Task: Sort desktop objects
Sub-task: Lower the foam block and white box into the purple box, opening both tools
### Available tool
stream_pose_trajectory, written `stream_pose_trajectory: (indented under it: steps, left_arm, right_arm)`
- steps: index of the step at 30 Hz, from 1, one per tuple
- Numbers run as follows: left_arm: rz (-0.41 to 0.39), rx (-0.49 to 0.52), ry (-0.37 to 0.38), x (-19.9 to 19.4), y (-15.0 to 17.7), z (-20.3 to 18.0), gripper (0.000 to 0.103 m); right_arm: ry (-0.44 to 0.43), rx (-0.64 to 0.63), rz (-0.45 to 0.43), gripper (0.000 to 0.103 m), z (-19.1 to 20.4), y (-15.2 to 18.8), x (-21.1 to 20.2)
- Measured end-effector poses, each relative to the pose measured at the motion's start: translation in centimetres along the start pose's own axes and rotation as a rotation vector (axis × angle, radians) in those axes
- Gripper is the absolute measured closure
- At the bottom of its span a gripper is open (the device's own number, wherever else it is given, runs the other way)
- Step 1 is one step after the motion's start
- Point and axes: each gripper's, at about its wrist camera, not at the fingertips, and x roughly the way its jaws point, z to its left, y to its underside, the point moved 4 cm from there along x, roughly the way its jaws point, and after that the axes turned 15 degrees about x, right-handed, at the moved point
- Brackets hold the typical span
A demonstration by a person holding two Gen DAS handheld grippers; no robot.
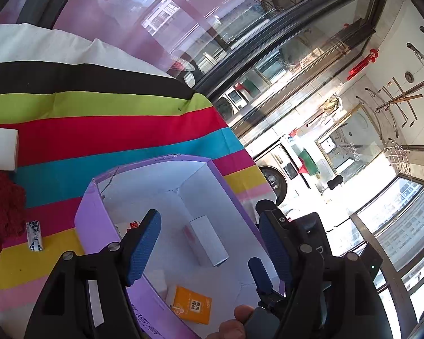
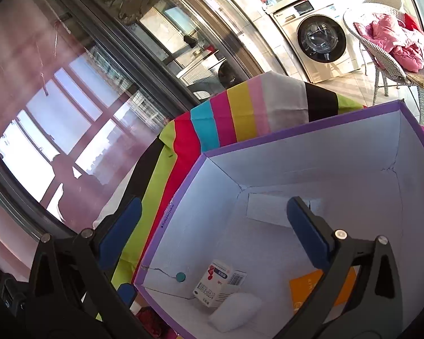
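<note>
A purple box (image 1: pixel 166 305) with a pale lining is sitting on the striped cloth (image 1: pixel 99 130) covering the worktop. Inside it are lying a white carton (image 1: pixel 209 243), an orange packet (image 1: pixel 193 303), a red-and-white medicine box (image 2: pixel 213 282), a white pad (image 2: pixel 236 312) and a small teal disc (image 2: pixel 180 276). The left tool (image 1: pixel 209 250) is hanging over the box with its jaws apart and gripping nothing (the carton is lying just beyond its tips). The right tool (image 2: pixel 217 231) is standing wide, straddling the box's near wall, also empty. A red knit (image 1: pixel 2 212), a small wrapped piece (image 1: pixel 35 236) and a white box (image 1: pixel 0 149) are lying on the cloth outside.
</note>
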Motion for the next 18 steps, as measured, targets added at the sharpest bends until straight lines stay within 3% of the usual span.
stream_pose_trajectory:
  steps: [10, 18]
  left_arm:
    - [-0.037, 0.006, -0.031, -1.4, 0.4, 0.3, 0.026]
    - [-0.123, -0.005, -0.061, -6.0, 0.6, 1.7, 0.026]
  right_arm:
    - [-0.023, -0.009, 0.01, 0.001, 0.4, 0.4, -0.1]
    - [-0.033, -0.007, 0.005, 0.001, 0.4, 0.5, -0.2]
